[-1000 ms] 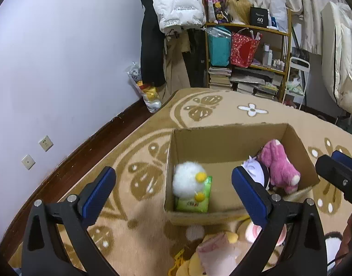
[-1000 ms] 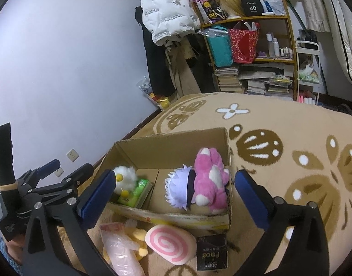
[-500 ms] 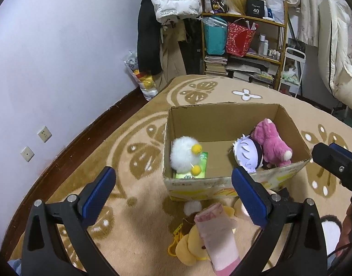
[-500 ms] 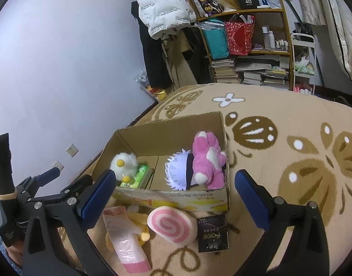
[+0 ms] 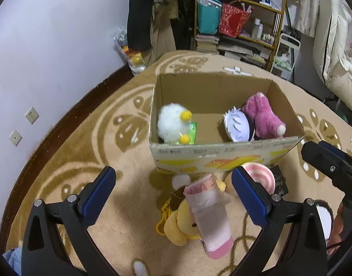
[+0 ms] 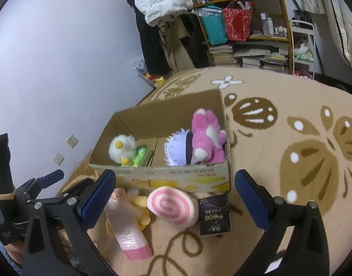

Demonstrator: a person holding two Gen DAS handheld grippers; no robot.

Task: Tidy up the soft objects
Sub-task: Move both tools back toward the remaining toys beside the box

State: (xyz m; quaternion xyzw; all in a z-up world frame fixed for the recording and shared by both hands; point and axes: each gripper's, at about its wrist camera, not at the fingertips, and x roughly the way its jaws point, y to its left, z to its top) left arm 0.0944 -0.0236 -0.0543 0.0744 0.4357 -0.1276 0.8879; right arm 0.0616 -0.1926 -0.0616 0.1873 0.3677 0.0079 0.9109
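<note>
Left tool (image 5: 173, 196): held spread wide, nothing gripped.
Right tool (image 6: 176, 196): likewise spread, nothing gripped.
Box (image 5: 221, 155): set on the carpet (image 6: 290, 161) ahead of both tools; a white chick (image 5: 172, 123), a lilac doll (image 5: 236, 127) and a pink bear (image 5: 261, 117) are held inside.
Loose toys: a yellow plush (image 5: 180, 224), a pink wrapped roll (image 5: 209, 216) across it, and a swirl cushion (image 6: 172, 208) are seen between the tools' fingers, before the box.
Dark packet (image 6: 215, 215): just right of the cushion.

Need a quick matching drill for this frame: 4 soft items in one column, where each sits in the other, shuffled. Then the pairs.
Items:
1. white fluffy chick
2. pink plush
3. pink swirl cushion
4. yellow plush

Places:
A. on the carpet, under the pink bottle
B. left end of the cardboard box
C. right end of the box
D. on the carpet beside the black packet

Pairs: 1-B, 2-C, 3-D, 4-A
</note>
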